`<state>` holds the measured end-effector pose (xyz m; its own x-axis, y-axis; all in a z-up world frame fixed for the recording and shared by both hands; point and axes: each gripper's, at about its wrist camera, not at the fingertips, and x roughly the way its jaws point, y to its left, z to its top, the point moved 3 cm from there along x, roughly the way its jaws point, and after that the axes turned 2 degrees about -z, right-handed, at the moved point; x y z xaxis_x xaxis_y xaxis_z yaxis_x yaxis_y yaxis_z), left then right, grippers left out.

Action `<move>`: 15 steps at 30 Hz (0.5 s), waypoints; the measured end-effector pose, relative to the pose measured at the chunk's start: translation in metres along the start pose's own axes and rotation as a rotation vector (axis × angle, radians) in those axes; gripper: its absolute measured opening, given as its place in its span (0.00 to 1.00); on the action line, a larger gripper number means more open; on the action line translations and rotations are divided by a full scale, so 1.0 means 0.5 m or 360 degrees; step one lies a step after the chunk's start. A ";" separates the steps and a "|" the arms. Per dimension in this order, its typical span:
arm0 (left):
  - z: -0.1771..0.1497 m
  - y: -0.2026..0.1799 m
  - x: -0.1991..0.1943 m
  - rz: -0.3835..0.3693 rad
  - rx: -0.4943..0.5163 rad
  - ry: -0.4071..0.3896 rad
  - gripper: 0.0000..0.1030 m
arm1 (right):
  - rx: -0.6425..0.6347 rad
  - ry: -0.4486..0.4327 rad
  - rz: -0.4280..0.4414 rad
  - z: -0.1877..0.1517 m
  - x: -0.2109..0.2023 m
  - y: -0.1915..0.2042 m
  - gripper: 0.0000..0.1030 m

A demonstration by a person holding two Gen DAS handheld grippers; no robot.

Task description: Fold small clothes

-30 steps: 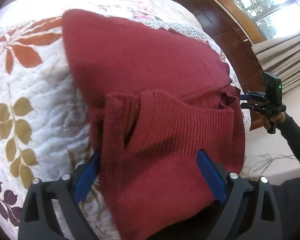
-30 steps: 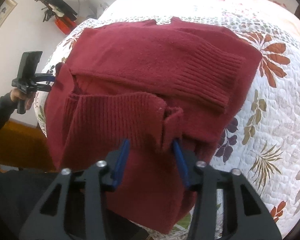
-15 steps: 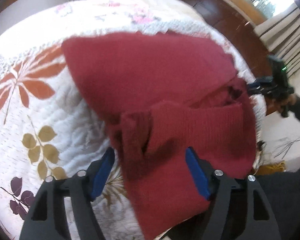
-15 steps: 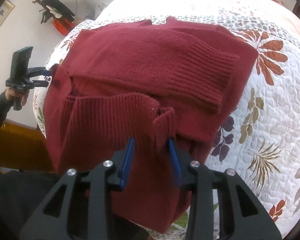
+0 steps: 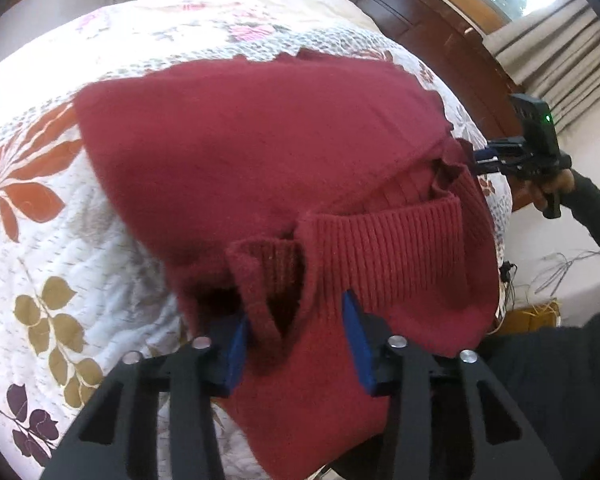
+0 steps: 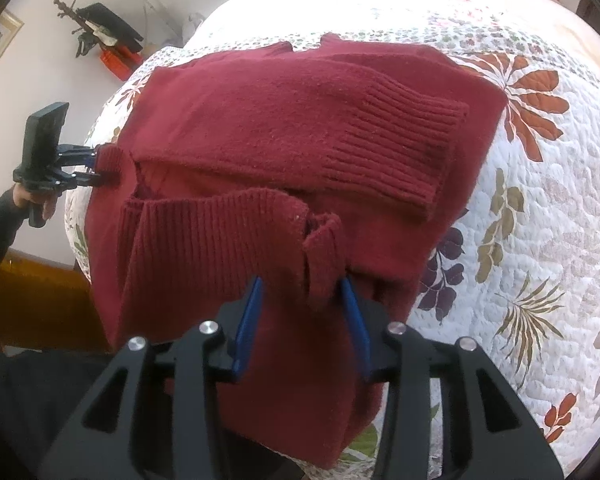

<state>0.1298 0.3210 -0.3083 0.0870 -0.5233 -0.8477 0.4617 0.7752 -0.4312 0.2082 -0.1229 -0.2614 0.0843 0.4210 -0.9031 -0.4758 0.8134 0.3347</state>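
A dark red knitted sweater (image 5: 260, 152) lies on a white quilt (image 5: 60, 240) printed with leaves, its near part drooping over the bed's edge toward the person. Its ribbed hem band (image 5: 388, 252) runs across the views from one gripper to the other, so the garment's long axis here lies side to side; the far edge with the neckline points away toward the head of the bed.

At the left, the left gripper (image 5: 296, 344) has its blue fingers (image 5: 234, 348) partly apart, with a folded corner of the ribbed hem bunched between them; seen from the right wrist view this gripper (image 6: 94, 166) meets the hem's left corner.

In the right wrist view a ribbed sleeve cuff (image 6: 396, 148) lies folded across the sweater's front. The right gripper (image 6: 302, 316) stands with its fingers (image 6: 248, 320) narrowly apart and the hem's right corner gathered between them; whether either claw truly pinches the cloth, I cannot tell.
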 end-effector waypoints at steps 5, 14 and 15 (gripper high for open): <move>0.009 0.007 0.026 0.0025 -0.0012 0.0047 0.56 | -0.0026 0.0015 -0.0022 0.008 0.011 0.015 0.42; -0.032 0.018 -0.043 0.0264 -0.0174 -0.0171 0.10 | 0.0037 -0.0054 -0.0162 0.001 -0.033 0.005 0.05; -0.039 0.019 -0.047 0.0255 -0.0196 -0.0183 0.10 | 0.0078 -0.0049 -0.0159 -0.002 -0.032 -0.006 0.05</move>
<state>0.1148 0.3476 -0.2983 0.2537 -0.4214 -0.8707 0.3232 0.8853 -0.3343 0.2073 -0.1323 -0.2483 0.1561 0.3485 -0.9242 -0.4202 0.8702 0.2571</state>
